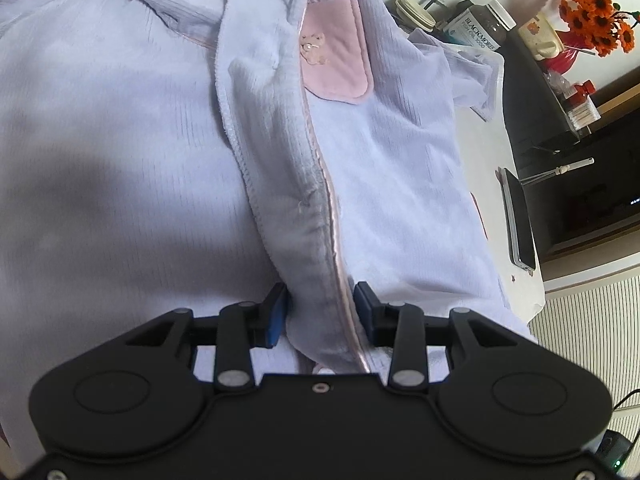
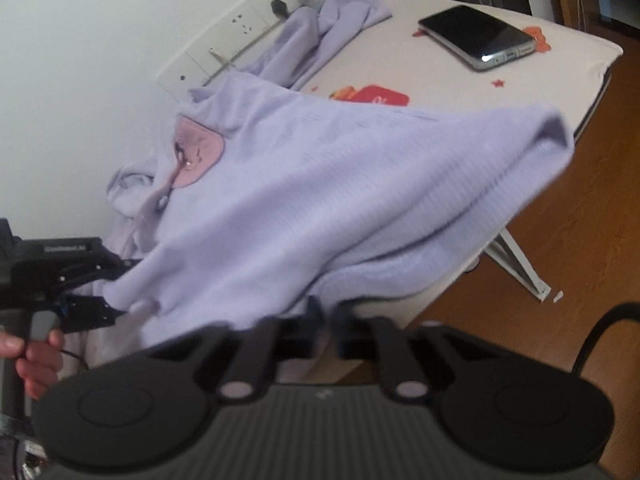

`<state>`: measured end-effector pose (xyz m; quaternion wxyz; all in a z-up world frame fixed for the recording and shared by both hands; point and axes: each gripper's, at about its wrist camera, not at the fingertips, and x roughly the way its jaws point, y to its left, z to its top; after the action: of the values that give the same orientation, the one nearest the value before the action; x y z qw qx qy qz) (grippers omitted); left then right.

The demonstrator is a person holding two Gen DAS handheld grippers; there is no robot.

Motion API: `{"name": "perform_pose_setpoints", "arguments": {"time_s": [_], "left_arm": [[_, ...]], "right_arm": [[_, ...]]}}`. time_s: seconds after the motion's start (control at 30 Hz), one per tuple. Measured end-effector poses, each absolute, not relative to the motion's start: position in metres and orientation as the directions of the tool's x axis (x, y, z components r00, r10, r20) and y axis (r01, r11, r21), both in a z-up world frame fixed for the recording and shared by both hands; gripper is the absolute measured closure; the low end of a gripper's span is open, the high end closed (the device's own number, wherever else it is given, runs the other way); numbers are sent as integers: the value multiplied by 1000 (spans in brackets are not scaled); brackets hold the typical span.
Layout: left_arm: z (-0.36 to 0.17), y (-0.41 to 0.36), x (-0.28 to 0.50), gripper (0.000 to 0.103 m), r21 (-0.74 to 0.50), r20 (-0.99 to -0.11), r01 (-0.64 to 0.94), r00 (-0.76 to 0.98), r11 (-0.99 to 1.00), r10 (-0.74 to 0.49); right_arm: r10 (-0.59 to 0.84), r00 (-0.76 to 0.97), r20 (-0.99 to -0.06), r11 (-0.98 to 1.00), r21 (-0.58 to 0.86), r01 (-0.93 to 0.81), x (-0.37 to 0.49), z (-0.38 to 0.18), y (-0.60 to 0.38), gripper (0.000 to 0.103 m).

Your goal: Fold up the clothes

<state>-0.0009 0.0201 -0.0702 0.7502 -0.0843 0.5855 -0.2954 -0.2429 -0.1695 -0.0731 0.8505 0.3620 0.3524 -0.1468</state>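
A lilac fleece garment with a pink chest pocket lies over the white table. My left gripper has its blue-padded jaws closed around the garment's front opening edge with pink trim. In the right wrist view the garment is lifted and stretched. My right gripper is shut on its hem near the table's front edge. The left gripper shows there at the left, holding the cloth. The image is blurred.
A phone lies on the white table at its far corner. Jars, orange flowers and wall sockets stand behind. A wooden floor is beyond the table edge.
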Motion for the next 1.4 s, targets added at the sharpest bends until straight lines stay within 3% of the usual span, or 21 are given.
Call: {"name": "perform_pose_setpoints", "arguments": {"time_s": [0.23, 0.33, 0.43, 0.53, 0.63, 0.7, 0.83, 1.03, 1.17, 1.3, 1.4], "left_arm": [[-73, 24, 0, 66, -477, -827, 361, 122, 801, -548], [-76, 27, 0, 66, -476, -832, 355, 117, 805, -543], [-75, 29, 1, 66, -484, -827, 353, 114, 801, -550], [-73, 28, 2, 66, -487, -825, 355, 113, 798, -554], [-70, 28, 3, 70, -507, -810, 346, 122, 790, -573], [-64, 28, 4, 91, -533, -783, 343, 147, 773, -605], [-47, 26, 9, 92, -545, -738, 377, 209, 749, -642], [-39, 19, 24, 92, -487, -734, 385, 307, 784, -606], [-48, 20, 27, 92, -456, -752, 370, 327, 809, -573], [-54, 25, 30, 92, -450, -763, 358, 321, 818, -561], [-56, 25, 34, 92, -458, -765, 350, 314, 817, -563]], "right_arm": [[24, 601, -799, 699, 443, 562, -265, -69, -167, 99], [-23, 514, -857, 708, 350, 614, -270, -81, -162, 102], [-24, 550, -835, 711, 373, 596, -279, -73, -160, 99], [21, 690, -723, 723, 488, 489, -282, -51, -157, 97], [43, 732, -680, 737, 517, 437, -266, -46, -153, 83], [14, 717, -697, 738, 491, 463, -253, -52, -154, 83], [34, 684, -728, 648, 537, 540, -243, -74, -171, 83], [-95, 763, -639, 592, 580, 560, -246, -61, -193, 83], [38, 753, -657, 586, 625, 515, -247, -62, -196, 82], [132, 724, -677, 582, 644, 496, -250, -78, -186, 66], [153, 729, -668, 525, 679, 513, -249, -92, -183, 65]]}}
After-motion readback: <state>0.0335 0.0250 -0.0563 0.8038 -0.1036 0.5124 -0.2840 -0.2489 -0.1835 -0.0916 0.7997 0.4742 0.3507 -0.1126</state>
